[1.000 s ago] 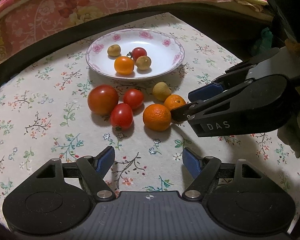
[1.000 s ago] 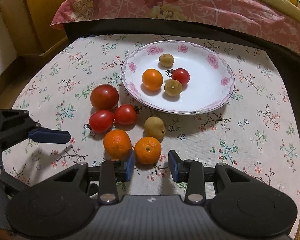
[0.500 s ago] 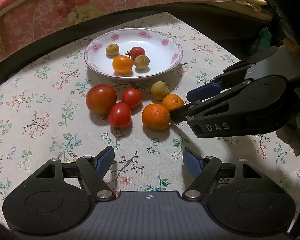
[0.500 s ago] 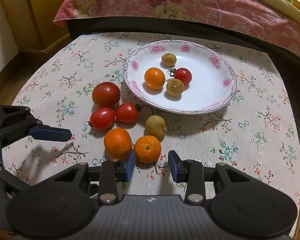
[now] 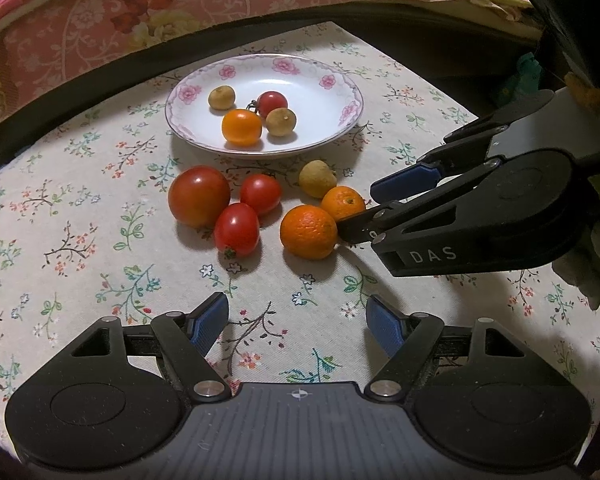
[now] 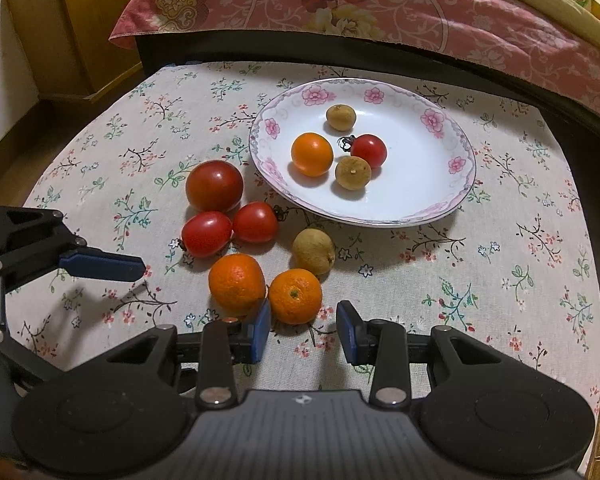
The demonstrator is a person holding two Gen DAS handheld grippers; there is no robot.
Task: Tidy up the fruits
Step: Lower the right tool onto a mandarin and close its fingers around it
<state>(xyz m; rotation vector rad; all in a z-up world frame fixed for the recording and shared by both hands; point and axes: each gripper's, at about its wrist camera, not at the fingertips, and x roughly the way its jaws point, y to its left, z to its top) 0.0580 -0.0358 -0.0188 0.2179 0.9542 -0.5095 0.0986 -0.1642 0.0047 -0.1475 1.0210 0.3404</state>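
A white floral plate (image 5: pixel 352 92) (image 6: pixel 466 148) holds an orange (image 5: pixel 242 126), a cherry tomato (image 5: pixel 273 103) and two longans. In front of it on the cloth lie three tomatoes, the biggest (image 5: pixel 199 196) at the left, a longan (image 5: pixel 317 178), a large mandarin (image 5: pixel 309 232) and a small mandarin (image 6: pixel 295 296). My right gripper (image 6: pixel 302 326) is open, its fingers either side of the small mandarin's near edge, with a gap at the right pad. My left gripper (image 5: pixel 300 320) stands open over bare cloth, short of the fruit, nothing between its fingers.
The small table wears a flowered cloth (image 5: pixel 60 208). A bed with a pink floral quilt (image 6: pixel 380 0) runs along the far side, beyond a dark gap. A yellow wooden cabinet (image 6: pixel 80 20) stands at the far left. A finger of my left gripper (image 6: pixel 100 266) reaches in from the left.
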